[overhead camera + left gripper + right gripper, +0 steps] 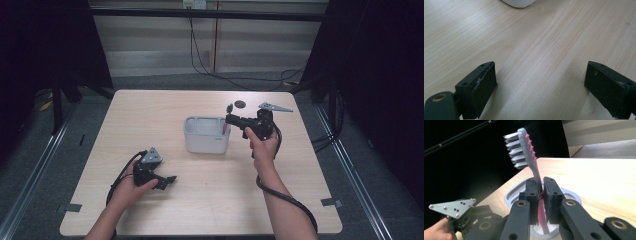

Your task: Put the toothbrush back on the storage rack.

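The right gripper (pixel 541 195) was clamped on the pink-and-grey plastic toothbrush (pixel 525 147), its jaws pinching the handle partway down so that the white bristled head stood clear above them and the lower end hung free below. That grip looked chosen for lowering: with the brush held nearly upright and the tail unobstructed, it could drop straight into the white rectangular plastic holder (pixel 206 134) without the jaws fouling the rim. In the high view the right gripper (pixel 231 120) hovered at the holder's right-hand edge, and in the right gripper view the pink tail of the handle appeared to reach down inside the opening — whether it touched the bottom could not be told.

The left gripper (pixel 540 87) rested low over the pale wooden table (pixel 529 45), jaws spread wide and holding nothing. In the high view the left gripper (pixel 161 181) sat well apart from the holder, near the person's side — parked out of the way, I judged, since one hand sufficed for the placing.

Several things stayed unclear. The jaws hid the middle of the handle, so the exact grip point was hard to read. The holder's inner compartments were blurred in the high view, and the left gripper view caught just a white corner of it. A small dark round object (pixel 240 104) lay on the table beyond the holder; what it was could not be made out.
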`<state>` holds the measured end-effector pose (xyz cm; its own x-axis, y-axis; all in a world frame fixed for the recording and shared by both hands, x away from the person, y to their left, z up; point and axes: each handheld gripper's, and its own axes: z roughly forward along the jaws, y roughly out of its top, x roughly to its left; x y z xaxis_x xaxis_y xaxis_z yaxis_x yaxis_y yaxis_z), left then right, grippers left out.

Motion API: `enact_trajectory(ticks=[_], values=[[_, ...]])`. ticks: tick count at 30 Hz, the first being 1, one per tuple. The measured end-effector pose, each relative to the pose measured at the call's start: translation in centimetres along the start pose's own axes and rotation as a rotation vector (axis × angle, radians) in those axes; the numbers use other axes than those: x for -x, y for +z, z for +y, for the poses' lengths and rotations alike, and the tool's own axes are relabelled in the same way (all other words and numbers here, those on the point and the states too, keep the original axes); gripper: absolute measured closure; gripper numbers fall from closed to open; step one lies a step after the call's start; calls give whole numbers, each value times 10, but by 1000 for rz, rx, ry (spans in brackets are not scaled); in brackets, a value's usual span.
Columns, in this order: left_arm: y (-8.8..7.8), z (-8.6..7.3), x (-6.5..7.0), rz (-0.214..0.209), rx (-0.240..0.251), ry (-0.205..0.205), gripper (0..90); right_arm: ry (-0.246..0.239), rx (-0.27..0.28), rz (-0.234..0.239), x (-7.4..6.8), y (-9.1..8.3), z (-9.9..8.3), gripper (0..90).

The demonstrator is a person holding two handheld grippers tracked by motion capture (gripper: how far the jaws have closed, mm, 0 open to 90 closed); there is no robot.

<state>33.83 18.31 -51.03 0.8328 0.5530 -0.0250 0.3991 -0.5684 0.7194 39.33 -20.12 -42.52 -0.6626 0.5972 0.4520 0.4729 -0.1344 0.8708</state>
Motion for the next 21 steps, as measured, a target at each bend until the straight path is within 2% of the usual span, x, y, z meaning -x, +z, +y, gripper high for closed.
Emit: enact_trajectory(ticks=[21], values=[[0, 0, 0, 4, -3, 4, 101, -21, -46, -16, -1, -3, -15, 808]])
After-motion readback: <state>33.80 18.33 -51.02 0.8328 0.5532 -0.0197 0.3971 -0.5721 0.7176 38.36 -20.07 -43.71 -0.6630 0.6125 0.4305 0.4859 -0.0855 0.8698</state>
